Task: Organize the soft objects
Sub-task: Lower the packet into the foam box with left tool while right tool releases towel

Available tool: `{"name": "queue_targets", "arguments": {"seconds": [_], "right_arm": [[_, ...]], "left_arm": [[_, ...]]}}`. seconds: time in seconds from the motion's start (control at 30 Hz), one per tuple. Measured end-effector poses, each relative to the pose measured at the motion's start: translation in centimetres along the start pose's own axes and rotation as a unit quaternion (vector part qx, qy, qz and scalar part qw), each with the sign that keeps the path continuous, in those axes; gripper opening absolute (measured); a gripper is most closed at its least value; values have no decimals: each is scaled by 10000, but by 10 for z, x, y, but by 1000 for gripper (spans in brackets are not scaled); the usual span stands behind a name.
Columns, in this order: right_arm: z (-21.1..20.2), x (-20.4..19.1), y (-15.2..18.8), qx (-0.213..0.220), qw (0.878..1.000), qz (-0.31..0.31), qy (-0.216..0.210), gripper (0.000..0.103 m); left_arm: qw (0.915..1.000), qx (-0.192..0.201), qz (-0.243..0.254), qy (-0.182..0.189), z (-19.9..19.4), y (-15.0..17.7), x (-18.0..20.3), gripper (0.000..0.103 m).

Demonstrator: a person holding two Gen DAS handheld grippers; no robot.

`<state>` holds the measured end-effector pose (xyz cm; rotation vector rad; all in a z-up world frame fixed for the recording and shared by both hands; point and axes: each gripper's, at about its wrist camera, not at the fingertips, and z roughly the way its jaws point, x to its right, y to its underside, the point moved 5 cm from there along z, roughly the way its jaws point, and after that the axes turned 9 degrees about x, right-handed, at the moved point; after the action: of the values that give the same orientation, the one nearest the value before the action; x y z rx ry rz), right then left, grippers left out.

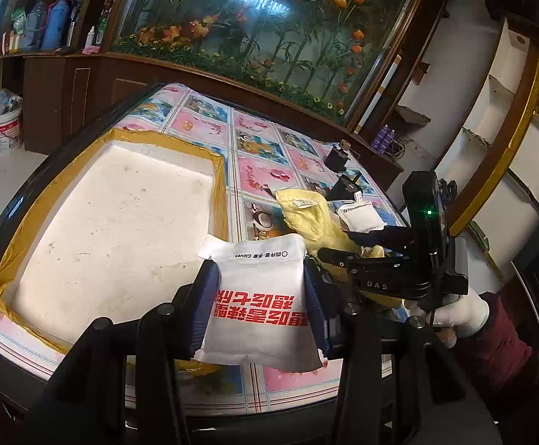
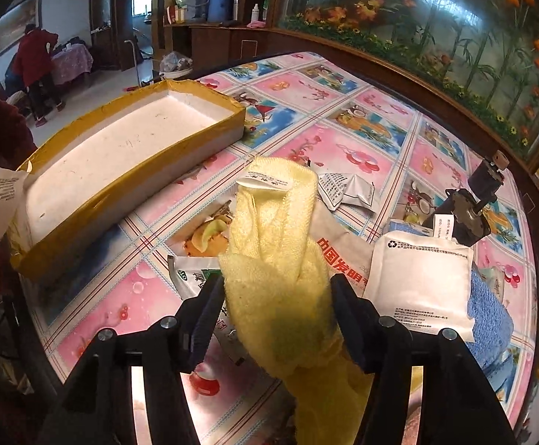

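My left gripper (image 1: pixel 260 274) is shut on a white glove packet (image 1: pixel 262 296) with red characters, held above the table's near edge just right of the foam box (image 1: pixel 219 185). That box is white inside, taped yellow round its rim, and holds nothing. My right gripper (image 2: pixel 276 285) is shut on a yellow towel (image 2: pixel 273 222); both pads press its bunched middle and its label end sticks up ahead. In the left wrist view the right gripper (image 1: pixel 338 244) sits right of the packet with the yellow towel (image 1: pixel 306 215) in it, held by a white-gloved hand (image 1: pixel 462 311).
On the patterned tablecloth (image 2: pixel 343 111) lie a white pouch (image 2: pixel 421 289), a blue cloth (image 2: pixel 488 319), a silvery packet (image 2: pixel 351 189), a grey envelope (image 2: pixel 343 256), a green-and-white sachet (image 2: pixel 191 274) and dark metal parts (image 2: pixel 469 215). A fish tank (image 1: pixel 269 18) stands behind. A person (image 2: pixel 33 63) bends far off.
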<state>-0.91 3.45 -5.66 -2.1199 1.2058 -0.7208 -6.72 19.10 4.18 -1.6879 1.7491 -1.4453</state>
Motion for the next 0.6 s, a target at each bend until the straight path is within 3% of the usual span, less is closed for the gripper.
{"name": "queue_targets", "arguments": {"seconds": [0.03,0.07,0.17,0.3,0.43,0.5,0.6], "right_arm": [[3,-1,1,-56,10000,-30,5,55],[6,-1,3,-117,9999,3,6,42],[3,1,3,-137,9994,214,-229,33],[-28,12,-11,253,9972,613,-358,31],[-75,19,-49,868,9888,1001,-684,31],[-89,18,-74,1095,9797,1297,-1064,31],[-78,12,-112,1082,9554,1989,-1896,31]], "left_arm": [[10000,11,-25,1,-1,0,-1,44],[10000,26,-43,1,-2,-1,-2,44],[10000,64,-68,-20,-7,-6,-6,44],[9998,133,-108,43,-13,-25,-11,44],[9998,121,-126,11,-4,-55,-23,44],[9998,68,-188,-27,12,-71,-35,44],[9992,-60,-349,-161,45,-93,-59,44]]}}
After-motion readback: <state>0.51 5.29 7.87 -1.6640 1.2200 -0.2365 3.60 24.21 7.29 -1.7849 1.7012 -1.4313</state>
